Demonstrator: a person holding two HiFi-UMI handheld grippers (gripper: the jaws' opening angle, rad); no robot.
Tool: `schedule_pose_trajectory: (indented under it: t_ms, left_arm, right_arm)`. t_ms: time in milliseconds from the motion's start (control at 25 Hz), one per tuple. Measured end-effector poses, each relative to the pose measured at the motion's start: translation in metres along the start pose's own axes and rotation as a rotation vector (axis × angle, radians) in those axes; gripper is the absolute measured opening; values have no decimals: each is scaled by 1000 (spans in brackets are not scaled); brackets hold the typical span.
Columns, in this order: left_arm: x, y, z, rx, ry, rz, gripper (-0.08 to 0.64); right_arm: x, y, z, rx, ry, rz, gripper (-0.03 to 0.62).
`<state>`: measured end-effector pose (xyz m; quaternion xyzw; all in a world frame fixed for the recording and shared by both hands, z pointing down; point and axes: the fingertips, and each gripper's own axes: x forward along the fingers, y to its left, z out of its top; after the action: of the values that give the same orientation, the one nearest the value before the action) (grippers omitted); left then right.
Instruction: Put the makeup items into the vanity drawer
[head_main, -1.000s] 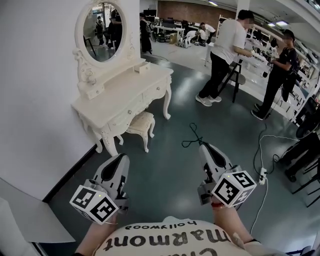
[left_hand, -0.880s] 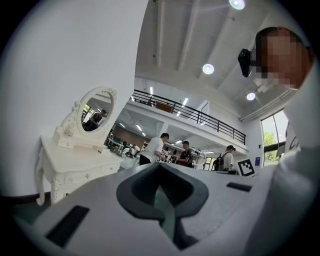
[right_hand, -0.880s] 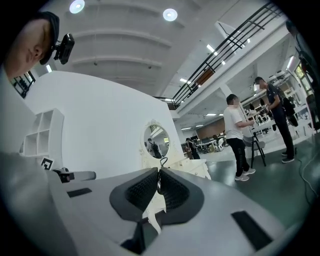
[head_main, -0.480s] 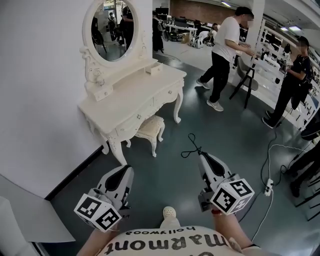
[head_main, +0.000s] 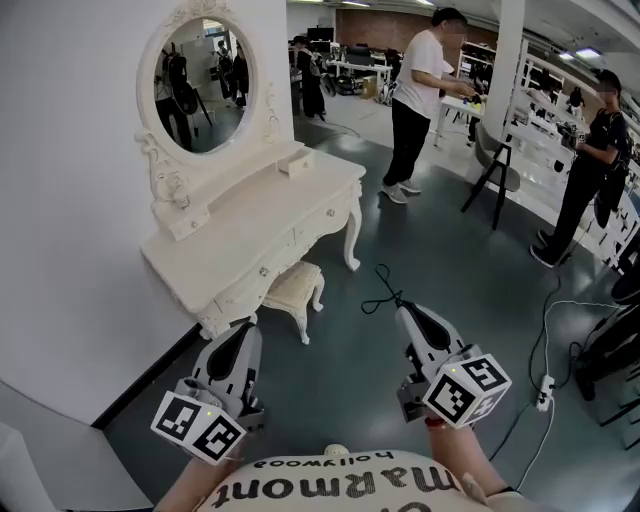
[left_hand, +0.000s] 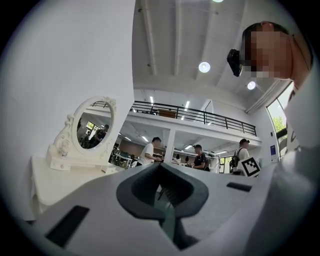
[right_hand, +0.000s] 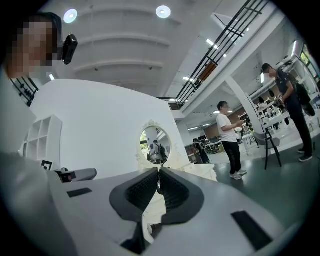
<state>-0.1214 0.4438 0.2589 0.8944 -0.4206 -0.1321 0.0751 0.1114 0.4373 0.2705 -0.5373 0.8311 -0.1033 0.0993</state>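
Just changed: the vanity (head_main: 205, 285) now sits closer and larger in the head view than a second ago, so the person has walked toward it. Both claws have stayed low in front of the body.
Left claw (head_main: 244, 332): closed and empty. Its own view shows the ribbed pads meeting at the tips with nothing between them. It points at the floor (head_main: 340, 380), short of the vanity.
Right claw (head_main: 404, 313): closed and empty as well, tips together in its own view. It is also held over the floor, well apart from the vanity.
Vanity: white and ornate, standing against the wall at the left. An oval mirror (head_main: 203, 85) rises at its back. A matching stool (head_main: 293, 288) is tucked beneath it.
Drawers (head_main: 262, 272): all appear shut, with small knobs on the front.
Tabletop (head_main: 255, 205): mostly bare. One small pale box (head_main: 296, 160) rests near the far end. What it holds cannot be made out.
Makeup items: none can be picked out in any view from this range.
Floor: a dark cable (head_main: 383, 290) lies just ahead of the right claw.
Background: two people (head_main: 420, 90) stand at benches across the room, well apart from the vanity.
Meaning for the task: this looks like the approach, with nothing picked up and no drawer opened yet. The next step likely calls for getting within reach and finding the items.
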Motion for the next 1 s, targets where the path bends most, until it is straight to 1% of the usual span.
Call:
schedule_pose_trajectory:
  t_ms: [160,280,400,520,600,800,1000]
  left_arm:
    - [32,5,2,-2,-58,29,8]
    - [49,1,0,2,-87,30,8]
    - [61,0,-1,21,-99,23,8]
    - [73,4,-5,15,-87,33,8]
    - [82,5,-9,9,-70,38,8]
    - [110,16,-23,-5,-28,8,8]
    - [145,34,-32,-31,-9,-20,8]
  right_arm:
    - [16,-26,7,0,3,15,38]
    - [25,-44,10,-1,7,32,38]
    - [32,-61,7,26,-1,35,38]
    - [37,-74,4,61,-5,34,38]
    - [40,-80,2,67,5,38,38]
    - [58,-97,-2,72,2,23,38]
    - [85,-115,-11,78,41,3,38]
